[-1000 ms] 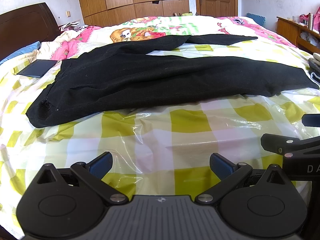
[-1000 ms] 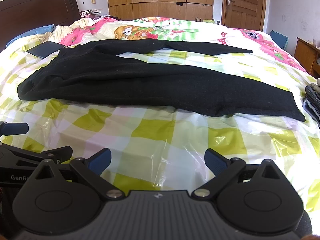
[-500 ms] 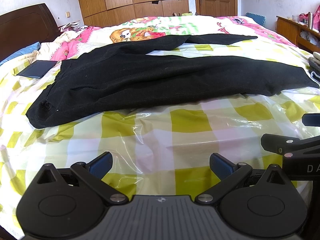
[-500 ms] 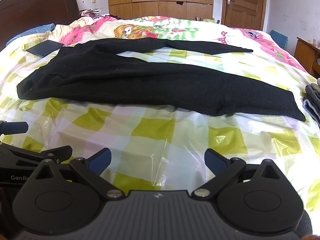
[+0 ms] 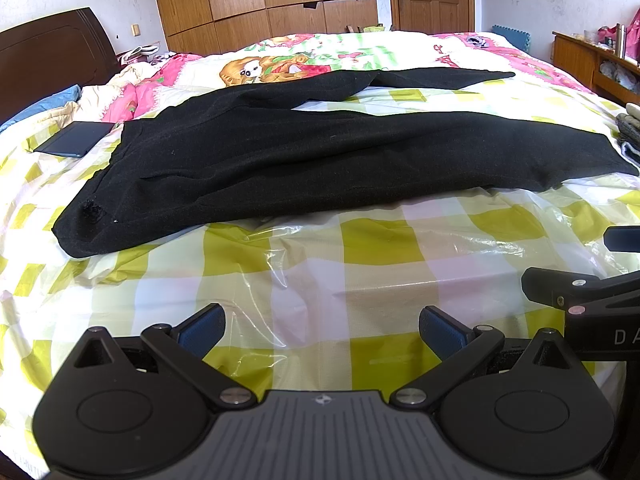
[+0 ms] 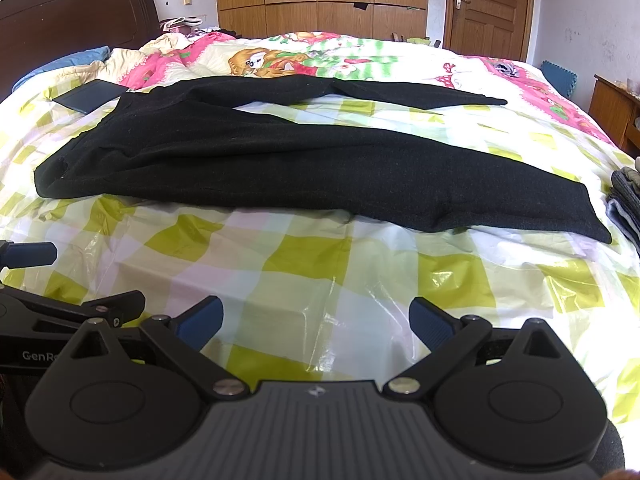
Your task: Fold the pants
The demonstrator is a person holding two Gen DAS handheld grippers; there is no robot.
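Note:
Black pants [image 5: 304,152] lie spread flat on a bed, waist at the left, both legs running right and splayed apart; they also show in the right wrist view [image 6: 280,160]. My left gripper [image 5: 322,330] is open and empty, above the checked cover well short of the pants. My right gripper [image 6: 316,320] is open and empty, also short of the pants. Each gripper shows at the edge of the other's view.
A yellow-checked plastic sheet [image 5: 360,280] covers the bed. A dark flat tablet-like thing [image 5: 74,143] lies left of the waist. Folded grey clothes [image 6: 626,204] sit at the right edge. A headboard, wardrobe and door stand behind.

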